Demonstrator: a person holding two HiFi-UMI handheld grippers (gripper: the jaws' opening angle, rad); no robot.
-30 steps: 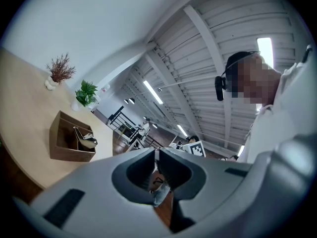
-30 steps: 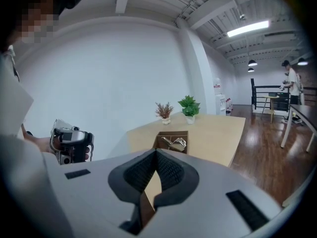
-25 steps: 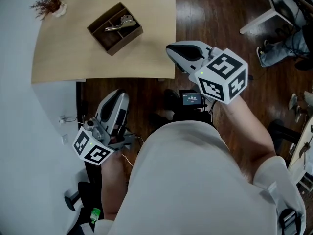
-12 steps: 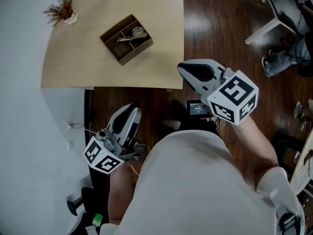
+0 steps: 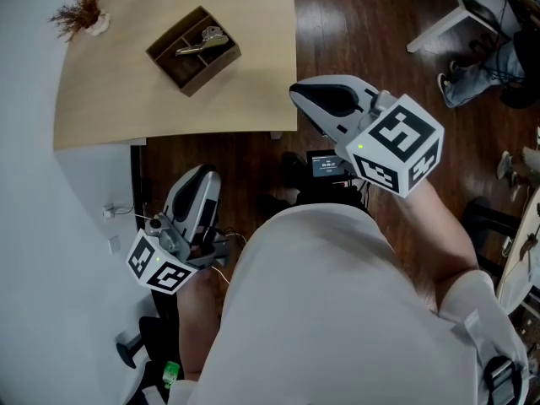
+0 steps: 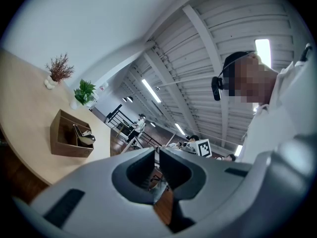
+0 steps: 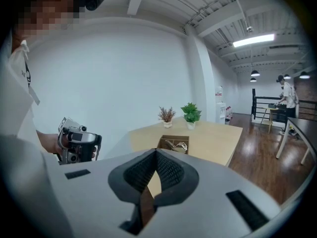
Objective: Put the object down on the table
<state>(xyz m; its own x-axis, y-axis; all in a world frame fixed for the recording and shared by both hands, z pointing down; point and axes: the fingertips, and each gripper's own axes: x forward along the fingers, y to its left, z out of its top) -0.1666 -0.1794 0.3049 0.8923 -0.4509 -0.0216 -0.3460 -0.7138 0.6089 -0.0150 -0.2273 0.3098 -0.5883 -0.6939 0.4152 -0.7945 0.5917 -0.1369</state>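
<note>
Standing back from the surface [image 5: 126,108] with both grippers bare

Holds the left gripper [image 5: 199,170], a smooth grey rounded shell, low at 8 o'clock in the head view, with jaws pressed together on nothing; holds the right gripper [image 5: 293,88], the same moulded shell with ribbed black pads, at 1 o'clock above dark glossy floorboards [image 5: 363,24], with jaws likewise pinched together and bare. Sees the metal object [image 5: 201,44], shiny and elongated, well apart from both: at 10 o'clock from the right gripper, at 12 o'clock from the left. Finds it lying inside a shallow rectangular brown box [image 5: 215,70] split by dividers, set askew on the pale matte wood surface; cannot tell which compartment. Notes a dried reddish sprig [image 5: 78,11] at the surface's 10 o'clock corner
</note>
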